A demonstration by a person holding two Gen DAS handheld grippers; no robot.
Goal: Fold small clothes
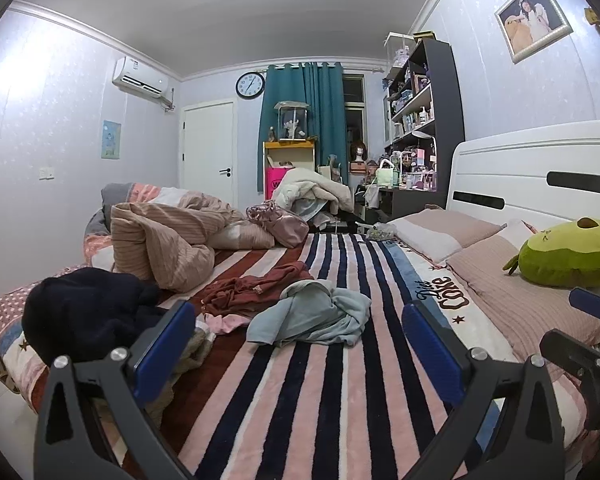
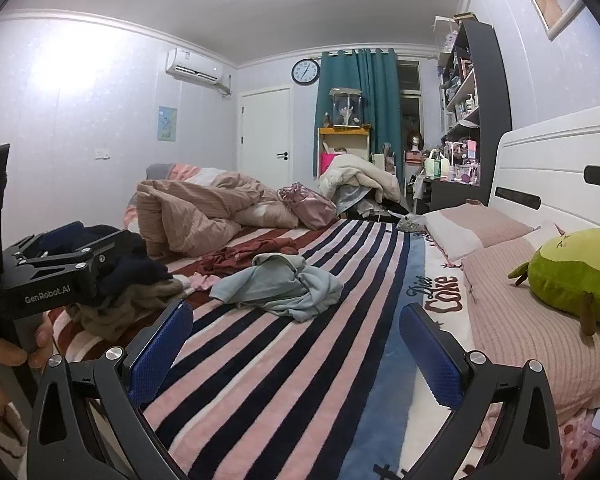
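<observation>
A crumpled light blue garment [image 1: 312, 314] lies on the striped blanket [image 1: 300, 392] ahead of both grippers; it also shows in the right wrist view [image 2: 280, 284]. A dark red garment [image 1: 252, 286] and a small pink piece [image 1: 226, 322] lie just left of it. A navy garment [image 1: 88, 312] sits on a beige one at the left bed edge. My left gripper [image 1: 298, 344] is open and empty, short of the blue garment. My right gripper [image 2: 296, 346] is open and empty over the blanket. The left gripper's body [image 2: 52, 268] shows at the left of the right wrist view.
A bunched tan duvet [image 1: 168, 240] and a pink satin bag [image 1: 280, 220] lie at the far end of the bed. Pillows [image 1: 500, 276] and a green avocado plush [image 1: 568, 252] lie by the white headboard [image 1: 540, 176] on the right.
</observation>
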